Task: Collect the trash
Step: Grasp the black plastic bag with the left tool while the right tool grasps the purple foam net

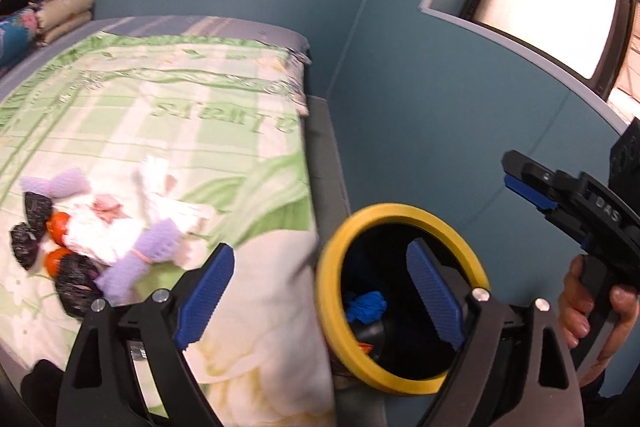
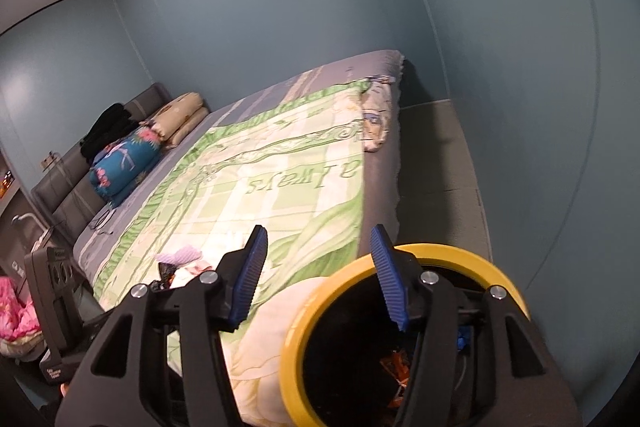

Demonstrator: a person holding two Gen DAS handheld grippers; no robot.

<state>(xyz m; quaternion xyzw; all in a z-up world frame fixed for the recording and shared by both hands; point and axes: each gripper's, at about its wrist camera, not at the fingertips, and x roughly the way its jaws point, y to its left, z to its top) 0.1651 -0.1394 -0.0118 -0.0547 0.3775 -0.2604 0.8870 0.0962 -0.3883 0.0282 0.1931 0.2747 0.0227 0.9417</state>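
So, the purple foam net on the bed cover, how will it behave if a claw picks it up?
The purple foam net looks soft and open-meshed, so it would probably squash flat between the pads and weigh almost nothing. A band pinches it in the middle, so both ends may flop. It touches the white crumpled paper, which might drag along.

We note the left gripper [image 1: 320,291] with jaws spread wide, nothing between; the right gripper [image 2: 316,275] at its three o'clock, jaws apart, empty
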